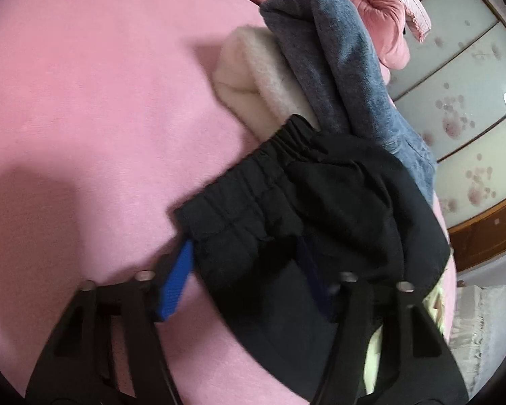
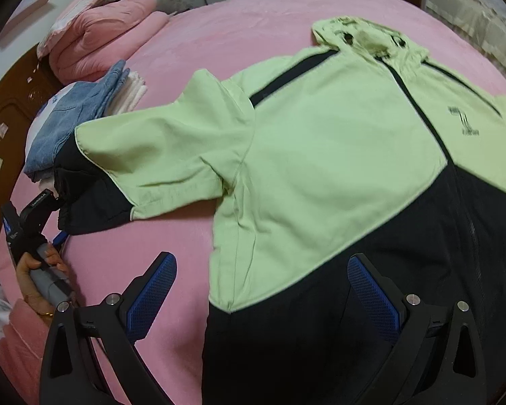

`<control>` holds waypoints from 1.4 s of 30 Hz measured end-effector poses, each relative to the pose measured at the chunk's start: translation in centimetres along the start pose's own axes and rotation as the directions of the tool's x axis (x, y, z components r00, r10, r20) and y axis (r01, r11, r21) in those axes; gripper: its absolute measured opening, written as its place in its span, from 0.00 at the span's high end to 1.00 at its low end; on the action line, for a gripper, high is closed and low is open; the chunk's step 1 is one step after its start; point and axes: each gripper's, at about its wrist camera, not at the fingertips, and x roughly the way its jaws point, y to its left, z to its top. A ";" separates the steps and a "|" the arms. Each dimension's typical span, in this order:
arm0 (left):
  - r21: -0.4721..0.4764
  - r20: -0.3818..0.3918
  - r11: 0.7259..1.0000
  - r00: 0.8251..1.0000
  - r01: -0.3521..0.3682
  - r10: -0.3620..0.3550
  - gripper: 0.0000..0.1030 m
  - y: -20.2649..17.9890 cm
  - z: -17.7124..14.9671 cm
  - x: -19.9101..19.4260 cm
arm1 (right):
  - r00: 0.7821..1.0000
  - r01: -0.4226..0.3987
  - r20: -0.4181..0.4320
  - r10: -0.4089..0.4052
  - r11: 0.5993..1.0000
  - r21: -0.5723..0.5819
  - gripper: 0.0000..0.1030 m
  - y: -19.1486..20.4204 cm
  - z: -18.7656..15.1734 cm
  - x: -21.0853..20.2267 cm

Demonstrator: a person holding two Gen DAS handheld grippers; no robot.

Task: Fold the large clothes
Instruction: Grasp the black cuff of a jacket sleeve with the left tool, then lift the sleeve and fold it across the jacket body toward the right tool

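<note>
A light-green and black hooded jacket lies spread front up on the pink bed. One of its sleeves reaches left and ends in a black elastic cuff. My left gripper straddles that cuff. The left blue pad shows beside the cloth, while the other finger is under the black fabric, and the jaws stand apart without pinching. The right wrist view shows the same left gripper in a person's hand. My right gripper hangs open over the jacket's lower left side, with nothing held.
A stack of folded clothes sits just beyond the cuff, with blue jeans over a white fleece. A folded pink quilt lies near the wooden headboard. Wardrobe doors stand behind the bed. Bare pink sheet fills the left.
</note>
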 end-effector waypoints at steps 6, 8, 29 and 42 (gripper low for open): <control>-0.003 0.042 0.997 0.997 -0.071 0.071 0.86 0.1 0.6 0.2 | 0.999 -0.023 -0.022 0.024 1.000 0.015 0.00 0.0 -1.8 1.5; 0.053 0.051 0.991 0.991 -0.124 0.121 0.86 -1.5 0.0 0.1 | 0.999 -0.034 -0.014 0.034 0.999 0.021 0.00 -0.4 -1.9 1.3; 0.508 0.278 0.861 0.950 -0.017 -0.145 0.88 -24.0 -16.3 -14.9 | 0.995 -0.090 0.068 0.074 0.959 0.269 0.00 -17.7 -2.4 -4.5; 0.637 -0.151 0.692 0.936 0.339 -0.319 0.88 -39.9 -33.8 -12.2 | 0.979 -0.084 0.205 0.017 0.942 0.325 0.00 -35.2 2.8 -10.8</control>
